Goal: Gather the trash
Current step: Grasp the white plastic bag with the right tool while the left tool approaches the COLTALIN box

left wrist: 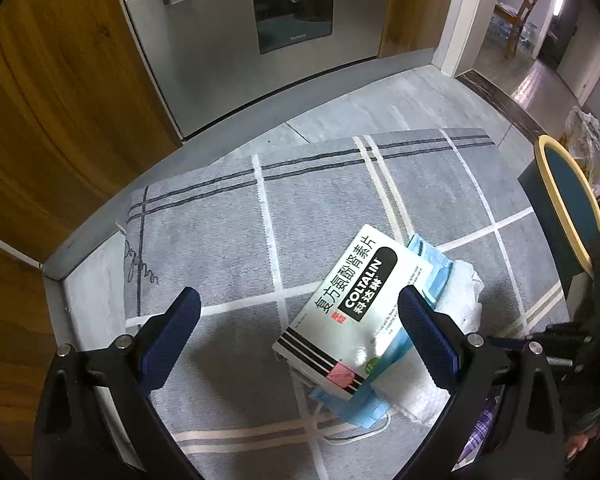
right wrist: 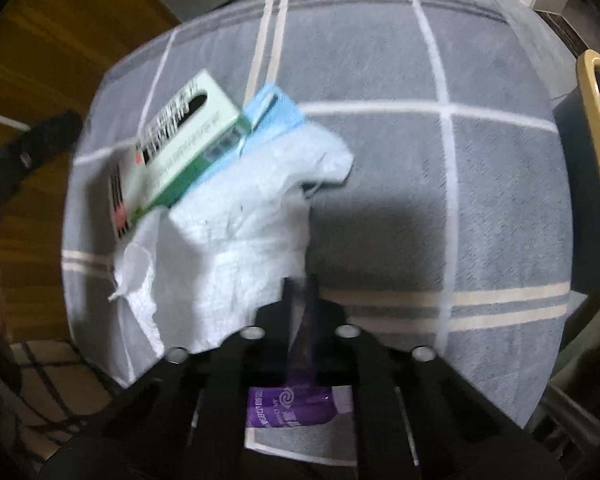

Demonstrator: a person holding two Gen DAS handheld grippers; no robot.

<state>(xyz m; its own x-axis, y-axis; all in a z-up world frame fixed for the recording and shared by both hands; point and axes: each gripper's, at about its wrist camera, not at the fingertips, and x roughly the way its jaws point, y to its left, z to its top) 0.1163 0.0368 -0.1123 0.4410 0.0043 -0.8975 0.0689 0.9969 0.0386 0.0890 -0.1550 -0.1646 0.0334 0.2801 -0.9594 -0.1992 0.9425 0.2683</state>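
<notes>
A white and green medicine box (left wrist: 352, 308) lies on a blue face mask (left wrist: 436, 268) and a crumpled white tissue (left wrist: 468, 300) on the grey checked rug (left wrist: 320, 184). My left gripper (left wrist: 300, 296) hangs open just above the box, with its right finger (left wrist: 424, 332) over the box's edge. In the right wrist view the box (right wrist: 180, 144), mask (right wrist: 276, 112) and tissue (right wrist: 240, 240) lie to the upper left. My right gripper (right wrist: 300, 286) is shut on a purple wrapper (right wrist: 296, 404), which runs up between its fingers beside the tissue.
A blue bin with a yellow rim (left wrist: 568, 200) stands at the rug's right edge, also visible as the bin (right wrist: 598, 120). A steel oven (left wrist: 260, 40) and wooden cabinets (left wrist: 52, 100) lie beyond the rug. A doorway (left wrist: 532, 40) opens at the far right.
</notes>
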